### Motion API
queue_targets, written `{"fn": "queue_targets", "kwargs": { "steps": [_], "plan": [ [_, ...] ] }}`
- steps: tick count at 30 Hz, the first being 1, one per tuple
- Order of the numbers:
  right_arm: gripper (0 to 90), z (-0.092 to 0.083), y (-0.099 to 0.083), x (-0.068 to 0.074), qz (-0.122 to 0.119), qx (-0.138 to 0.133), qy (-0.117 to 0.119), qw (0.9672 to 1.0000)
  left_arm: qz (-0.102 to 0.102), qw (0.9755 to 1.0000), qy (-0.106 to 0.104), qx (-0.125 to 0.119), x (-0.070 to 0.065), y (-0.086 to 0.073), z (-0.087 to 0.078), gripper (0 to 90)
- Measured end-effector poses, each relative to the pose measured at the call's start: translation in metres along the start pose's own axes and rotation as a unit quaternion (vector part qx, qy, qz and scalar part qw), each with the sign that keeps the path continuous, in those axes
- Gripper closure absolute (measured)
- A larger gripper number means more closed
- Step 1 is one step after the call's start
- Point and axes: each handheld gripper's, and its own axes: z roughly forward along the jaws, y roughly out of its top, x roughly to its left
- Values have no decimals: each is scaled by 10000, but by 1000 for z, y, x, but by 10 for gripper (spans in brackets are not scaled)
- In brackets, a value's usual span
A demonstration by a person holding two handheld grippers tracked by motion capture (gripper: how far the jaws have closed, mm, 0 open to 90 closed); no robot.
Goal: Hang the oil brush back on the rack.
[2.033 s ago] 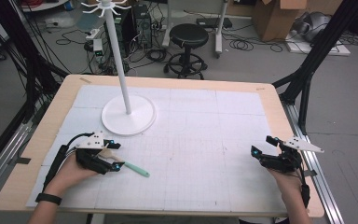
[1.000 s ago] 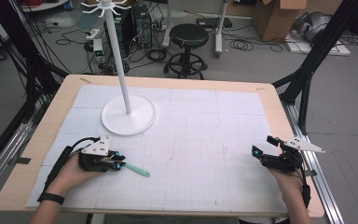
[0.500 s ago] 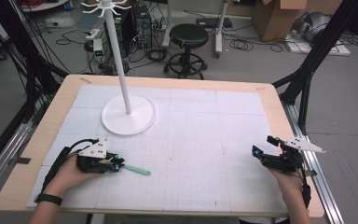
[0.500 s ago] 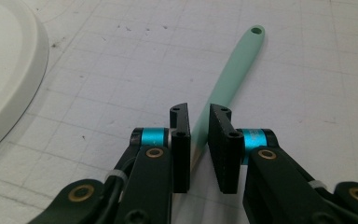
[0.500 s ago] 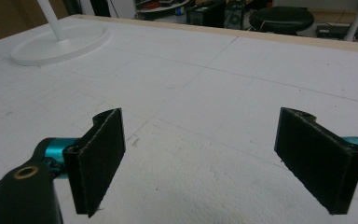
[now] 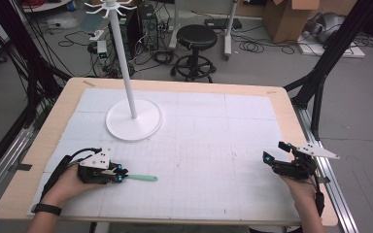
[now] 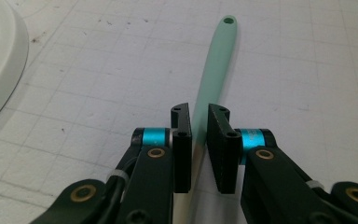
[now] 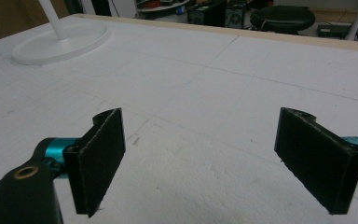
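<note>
- High view: left gripper at the near-left of the table, pinching the mint-green handle; the tool's gripped end is hidden.
- Left gripper view: jaws closed against the handle.
- Right gripper view: right gripper spread wide, holding nothing.

Grey floor surrounds a wooden table topped with a white gridded mat. Beyond the far edge: a black round stool on a ringed base, loose black cables across the floor, and dark equipment boxes. A cardboard box sits at upper right. Black frame struts angle down at the right; more struts and cable bundles stand at left. Metal rails run along both table sides. Lighting even, diffuse.
</note>
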Motion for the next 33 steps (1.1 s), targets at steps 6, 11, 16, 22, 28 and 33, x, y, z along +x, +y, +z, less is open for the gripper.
{"fn": "queue_targets", "kwargs": {
  "steps": [6, 11, 16, 22, 28, 33],
  "plan": [
    [155, 1, 0, 1, -16, 29, 39, 10000, -2, 10000, -40, -20, 1, -2, 0, 802],
    [157, 0, 0, 1, -27, 18, 52, 10000, -22, 10000, -25, 40, 0, 0, 0, 809],
    [158, 0, 0, 0, -12, 8, 55, 10000, -133, 9998, -157, 45, 0, 1, -2, 819],
    [158, 0, 0, 0, -33, 4, 46, 10000, -204, 9997, -72, -143, 1, 1, -7, 820],
    [158, 0, 0, 0, -3, -1, 56, 10000, -352, 9979, 51, -548, 2, 3, -18, 820],
    [158, 0, 0, -1, -20, -15, 49, 10000, -461, 9955, 163, -812, 3, 4, -23, 820]
  ]
}}
